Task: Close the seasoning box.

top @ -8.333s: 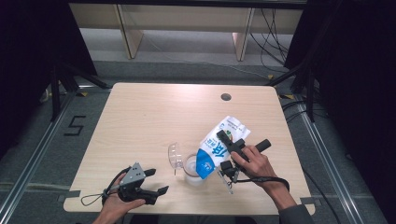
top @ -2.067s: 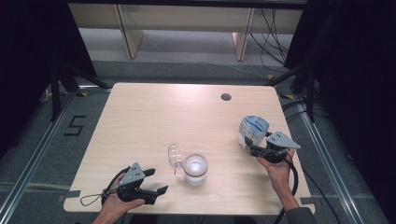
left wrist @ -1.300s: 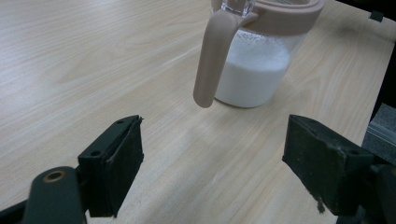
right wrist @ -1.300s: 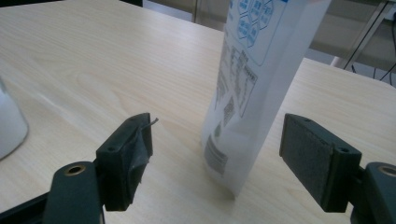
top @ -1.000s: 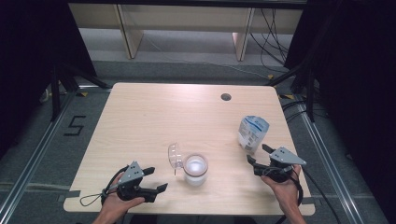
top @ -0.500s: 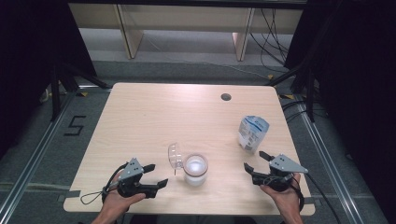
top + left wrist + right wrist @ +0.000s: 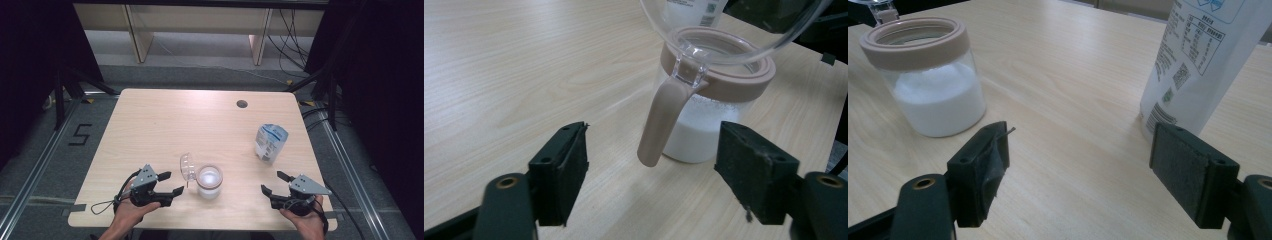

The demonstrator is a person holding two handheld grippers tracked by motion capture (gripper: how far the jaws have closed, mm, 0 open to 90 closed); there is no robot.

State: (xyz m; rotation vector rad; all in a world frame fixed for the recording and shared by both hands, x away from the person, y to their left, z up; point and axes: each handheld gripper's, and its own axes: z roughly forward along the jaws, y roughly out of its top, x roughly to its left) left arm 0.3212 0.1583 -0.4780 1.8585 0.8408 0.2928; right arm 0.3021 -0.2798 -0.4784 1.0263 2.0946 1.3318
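on the table [image 7: 150, 125], a jar [image 7: 209, 181] is set near the front edge, with its hinged lid [image 7: 187, 166] swung open at its left. a pouch [image 7: 270, 143] is stood upright well to the right of the jar and farther back. the left gripper [image 7: 169, 183] is held just left of the jar, the right gripper [image 7: 273, 183] in front of the pouch.

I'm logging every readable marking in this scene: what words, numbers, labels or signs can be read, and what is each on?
"5": dark numeral marked on the floor left of the table.
Printed panel, small text rows and square codes on the white pouch: too small and blurred to read.
Blue print on the pouch front, high view: unreadable.
Jar: no text.
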